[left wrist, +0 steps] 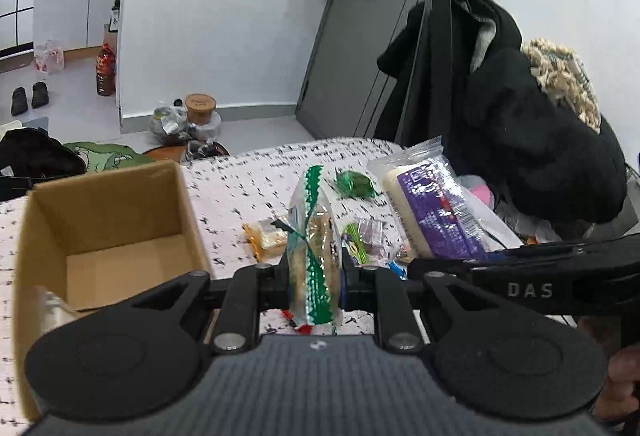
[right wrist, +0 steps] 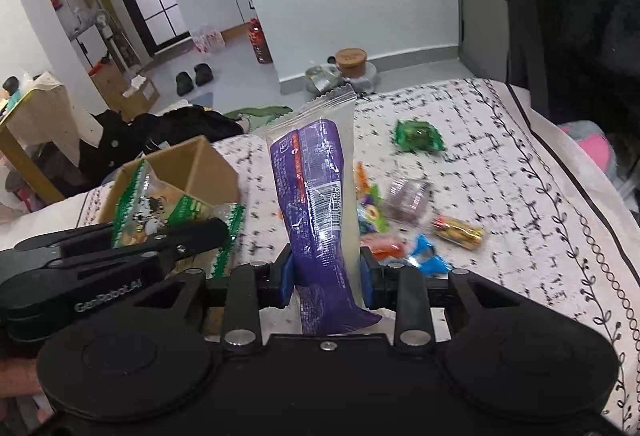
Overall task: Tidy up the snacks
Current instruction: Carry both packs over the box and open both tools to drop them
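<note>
In the left wrist view, our left tongs (left wrist: 314,286) are clamped on a green-and-clear cracker packet (left wrist: 314,236), which stands upright between the pads at the centre of the picture. The packet is pinched across its lower body, we judge so that it hangs steady for a drop. The open cardboard box (left wrist: 108,228) sits at 9 o'clock on the patterned bedspread (left wrist: 248,179), its visible floor bare, which makes it the likely home for the snacks. Loose sweets lie past the packet towards 1 o'clock, among them a green wrapped candy (left wrist: 355,184). At 3 o'clock the other tool crosses the view, carrying the purple-and-white snack bag (left wrist: 432,207).

In the right wrist view, our right tongs (right wrist: 326,276) are clamped on that purple-and-white snack bag (right wrist: 320,203), gripped near its lower end so its long body rises clear of the bed. The cardboard box (right wrist: 192,167) lies at 10 o'clock, partly behind the left tool and its green packet (right wrist: 136,203). Small wrapped snacks remain scattered at 3 o'clock: a blue one (right wrist: 430,260), a gold one (right wrist: 458,230), and the green candy (right wrist: 418,135) farther off at 1 o'clock. Both packets seem ready to go into the box.
</note>
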`<state>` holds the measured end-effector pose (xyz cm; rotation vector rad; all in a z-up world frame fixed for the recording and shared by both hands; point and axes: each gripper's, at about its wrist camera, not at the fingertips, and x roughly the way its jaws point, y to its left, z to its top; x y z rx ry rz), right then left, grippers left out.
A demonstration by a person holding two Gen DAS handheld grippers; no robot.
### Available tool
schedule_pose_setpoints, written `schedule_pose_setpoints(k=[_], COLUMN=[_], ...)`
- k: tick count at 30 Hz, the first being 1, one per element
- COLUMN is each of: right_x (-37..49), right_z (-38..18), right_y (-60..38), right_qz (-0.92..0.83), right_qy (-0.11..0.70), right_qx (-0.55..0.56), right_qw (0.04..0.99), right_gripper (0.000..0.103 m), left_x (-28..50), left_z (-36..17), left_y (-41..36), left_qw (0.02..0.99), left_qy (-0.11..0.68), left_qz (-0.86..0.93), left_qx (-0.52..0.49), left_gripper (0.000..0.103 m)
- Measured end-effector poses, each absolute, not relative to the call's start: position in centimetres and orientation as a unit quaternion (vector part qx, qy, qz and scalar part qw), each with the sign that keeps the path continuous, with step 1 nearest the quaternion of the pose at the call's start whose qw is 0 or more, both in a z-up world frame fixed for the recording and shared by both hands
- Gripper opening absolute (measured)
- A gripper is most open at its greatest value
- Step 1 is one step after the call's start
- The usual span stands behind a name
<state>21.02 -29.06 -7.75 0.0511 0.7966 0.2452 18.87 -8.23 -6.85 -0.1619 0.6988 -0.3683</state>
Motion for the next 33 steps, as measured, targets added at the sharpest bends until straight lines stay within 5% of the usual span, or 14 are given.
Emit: schedule_pose_setpoints(k=[33], right_x=[22.2], right_z=[-6.8], right_y=[-17.2], right_qz=[0.189], right_qy=[0.374], right_qx=[0.007], right_qw=[0.908], right_gripper=[0.032], left_x=[18.9], left_z=[-5.1], left_y=[5.0], left_qw=[0.938], left_qy=[0.31], left_qz=[-0.073], left_qx=[-0.134], left_gripper=[0.019])
